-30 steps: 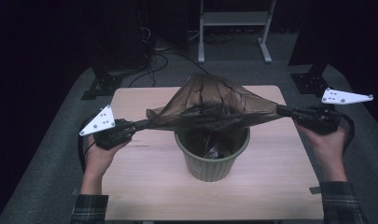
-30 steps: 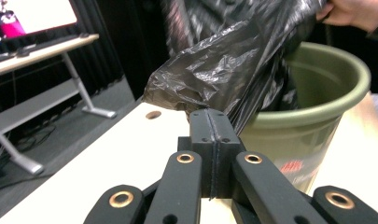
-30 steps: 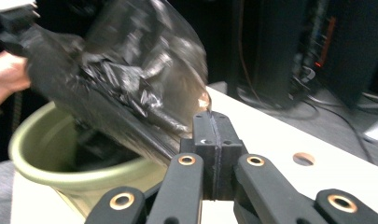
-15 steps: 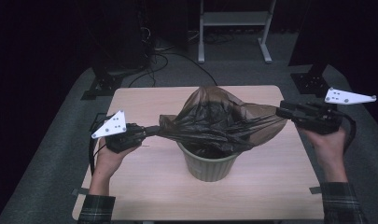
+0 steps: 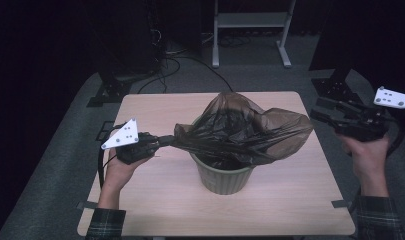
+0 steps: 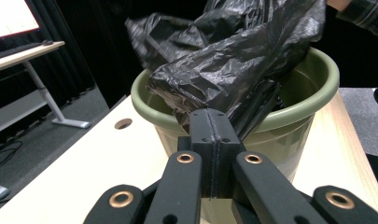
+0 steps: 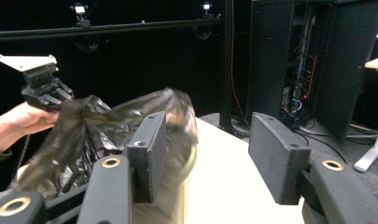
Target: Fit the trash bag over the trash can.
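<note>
A dark, thin plastic bag (image 5: 240, 131) lies draped over a green round bin (image 5: 224, 179) at the middle of the table. My left gripper (image 5: 171, 140) is shut on the bag's left edge, just left of the bin. In the left gripper view its jaws (image 6: 213, 128) pinch the crumpled bag (image 6: 233, 60) in front of the bin's rim (image 6: 324, 77). My right gripper (image 5: 316, 113) hangs off the table's right edge, apart from the bag. Its jaws (image 7: 210, 140) have just been opening and hold nothing; the bag (image 7: 84, 135) sits beyond them.
The wooden table (image 5: 290, 205) has bare room in front of and beside the bin. Dark floor with cables and stand feet (image 5: 107, 92) surrounds it. A white frame (image 5: 250, 30) stands behind. In the right gripper view the other hand's gripper (image 7: 39, 88) grips the bag's far edge.
The right gripper let go of the bag's right edge and drew back up and to the right. The bag slackened over the bin. The left gripper shifted rightward towards the bin.
</note>
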Demonstrator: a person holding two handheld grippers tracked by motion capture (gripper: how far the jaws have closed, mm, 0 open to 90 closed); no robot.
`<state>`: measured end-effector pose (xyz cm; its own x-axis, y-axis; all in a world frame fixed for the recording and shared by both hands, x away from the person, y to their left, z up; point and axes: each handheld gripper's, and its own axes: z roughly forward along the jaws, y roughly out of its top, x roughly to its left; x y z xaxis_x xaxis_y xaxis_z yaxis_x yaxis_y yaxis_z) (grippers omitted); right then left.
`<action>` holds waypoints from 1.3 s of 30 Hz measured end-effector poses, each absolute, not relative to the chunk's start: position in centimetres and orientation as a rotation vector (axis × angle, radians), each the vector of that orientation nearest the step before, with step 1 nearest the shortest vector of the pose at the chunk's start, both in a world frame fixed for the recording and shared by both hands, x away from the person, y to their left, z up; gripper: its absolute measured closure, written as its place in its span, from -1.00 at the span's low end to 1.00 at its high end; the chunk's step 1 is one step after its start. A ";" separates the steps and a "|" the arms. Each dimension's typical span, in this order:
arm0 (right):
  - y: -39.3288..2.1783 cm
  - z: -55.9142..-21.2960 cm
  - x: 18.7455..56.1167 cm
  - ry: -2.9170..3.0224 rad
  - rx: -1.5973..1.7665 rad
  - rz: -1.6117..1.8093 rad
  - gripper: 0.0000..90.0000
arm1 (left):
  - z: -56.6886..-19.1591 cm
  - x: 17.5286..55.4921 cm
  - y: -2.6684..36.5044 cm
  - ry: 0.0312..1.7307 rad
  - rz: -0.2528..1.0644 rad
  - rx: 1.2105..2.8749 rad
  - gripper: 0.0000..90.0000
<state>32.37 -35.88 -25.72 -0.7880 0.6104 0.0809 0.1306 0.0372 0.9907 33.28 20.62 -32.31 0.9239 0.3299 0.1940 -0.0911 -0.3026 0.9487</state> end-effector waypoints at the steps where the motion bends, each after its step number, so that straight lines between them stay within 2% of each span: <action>1: -35.7 -25.6 32.6 1.971 0.746 1.801 -0.02 | -32.3 33.3 20.6 0.175 0.420 1.835 0.99; 7: -32.7 -27.4 36.1 2.109 0.795 1.751 -0.08 | -32.0 33.2 20.5 0.161 0.423 1.832 0.99; 12: -30.1 -29.4 38.7 2.232 0.846 1.689 -0.04 | -32.1 33.3 20.6 0.163 0.421 1.825 0.99; 13: -29.7 -29.9 39.2 2.261 0.858 1.679 0.06 | -32.1 33.3 20.6 0.165 0.423 1.826 0.99; 17: -28.6 -30.9 39.9 2.342 0.853 1.630 0.73 | -32.4 33.4 20.9 0.177 0.430 1.825 0.99; 20: -28.1 -31.3 40.0 2.365 0.836 1.604 1.00 | -32.4 33.7 21.0 0.187 0.441 1.827 0.99; 28: -28.0 -31.8 41.3 2.271 0.896 1.599 1.00 | -33.0 35.3 22.0 0.275 0.515 1.840 0.99; 39: -27.3 -34.3 43.2 2.296 0.980 1.485 1.00 | -36.2 37.8 22.2 0.376 0.479 1.891 0.99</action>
